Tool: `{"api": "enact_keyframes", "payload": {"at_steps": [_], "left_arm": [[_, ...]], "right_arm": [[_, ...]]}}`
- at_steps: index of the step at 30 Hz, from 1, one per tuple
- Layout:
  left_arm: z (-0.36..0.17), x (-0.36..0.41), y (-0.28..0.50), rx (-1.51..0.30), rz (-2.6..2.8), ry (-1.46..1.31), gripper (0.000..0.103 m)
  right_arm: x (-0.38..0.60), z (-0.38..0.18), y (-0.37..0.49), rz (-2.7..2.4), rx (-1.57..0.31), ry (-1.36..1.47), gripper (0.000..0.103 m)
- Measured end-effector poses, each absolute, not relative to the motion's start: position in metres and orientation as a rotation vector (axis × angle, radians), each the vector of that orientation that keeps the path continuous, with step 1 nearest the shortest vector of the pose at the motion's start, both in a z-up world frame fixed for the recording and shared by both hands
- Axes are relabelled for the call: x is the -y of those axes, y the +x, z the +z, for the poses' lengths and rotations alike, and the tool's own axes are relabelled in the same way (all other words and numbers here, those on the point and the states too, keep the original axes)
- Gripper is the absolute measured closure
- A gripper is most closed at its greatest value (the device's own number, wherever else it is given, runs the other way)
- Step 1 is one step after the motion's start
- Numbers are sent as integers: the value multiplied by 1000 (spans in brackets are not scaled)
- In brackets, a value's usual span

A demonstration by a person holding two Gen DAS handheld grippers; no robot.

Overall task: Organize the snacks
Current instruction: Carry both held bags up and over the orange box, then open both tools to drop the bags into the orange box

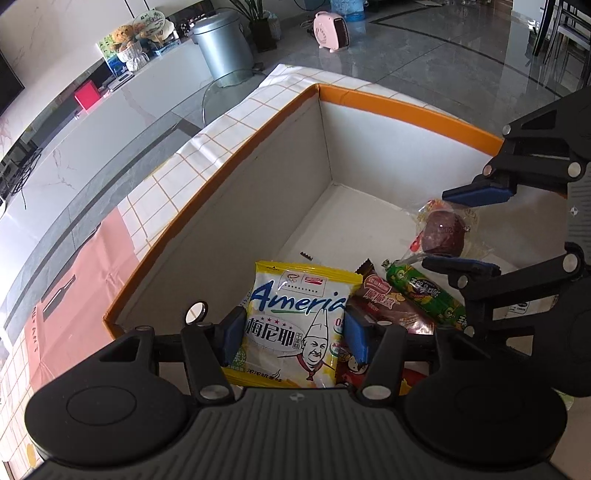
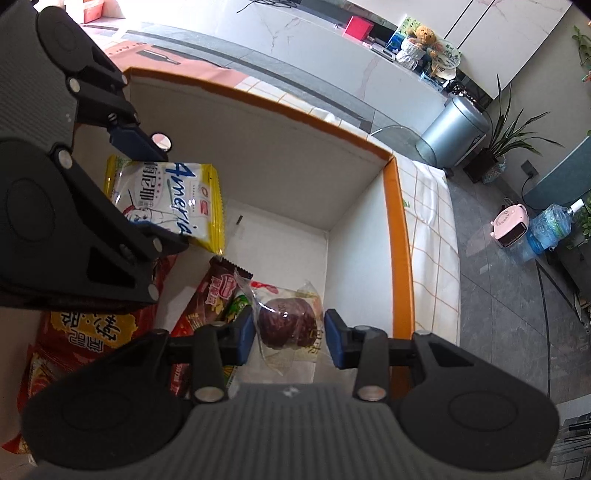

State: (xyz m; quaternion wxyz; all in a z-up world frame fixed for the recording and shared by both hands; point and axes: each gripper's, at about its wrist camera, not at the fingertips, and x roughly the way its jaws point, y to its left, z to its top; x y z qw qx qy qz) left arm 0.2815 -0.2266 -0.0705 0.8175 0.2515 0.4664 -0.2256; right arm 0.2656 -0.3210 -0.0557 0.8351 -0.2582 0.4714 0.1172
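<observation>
Two handheld grippers reach down into an open box with white walls and an orange rim (image 1: 406, 107). The left gripper (image 1: 293, 334) clamps a yellow-and-white snack packet (image 1: 295, 317) between its blue pads. Beside it, the right gripper (image 2: 290, 338) holds a clear-wrapped dark round cake (image 2: 286, 325); its near pad presses the wrapper, though the far pad's contact is hard to judge. On the box floor lie a brown wafer bar (image 1: 388, 306), a green sausage stick (image 1: 424, 291) and red packets (image 2: 74, 336). Beyond the box, a checked cloth (image 1: 229, 129), a grey bin (image 1: 221, 44) and a pink heater (image 1: 330, 29).
</observation>
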Motion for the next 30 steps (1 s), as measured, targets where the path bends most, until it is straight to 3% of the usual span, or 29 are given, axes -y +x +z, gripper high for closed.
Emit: {"api": "enact_keyframes", "payload": {"at_steps": [9,19,30], "left_arm": [[-58,223,271,-953,-479,501,24],[-10,205,238,-820,-438,407,24],[29,138,169,-718,-338,278,24]], "right_arm": [[318,-50,260,239,-998,-570,61],[319,-5,243,199,-978,-435,45],[300,29,179,118,-867,-220,44]]}}
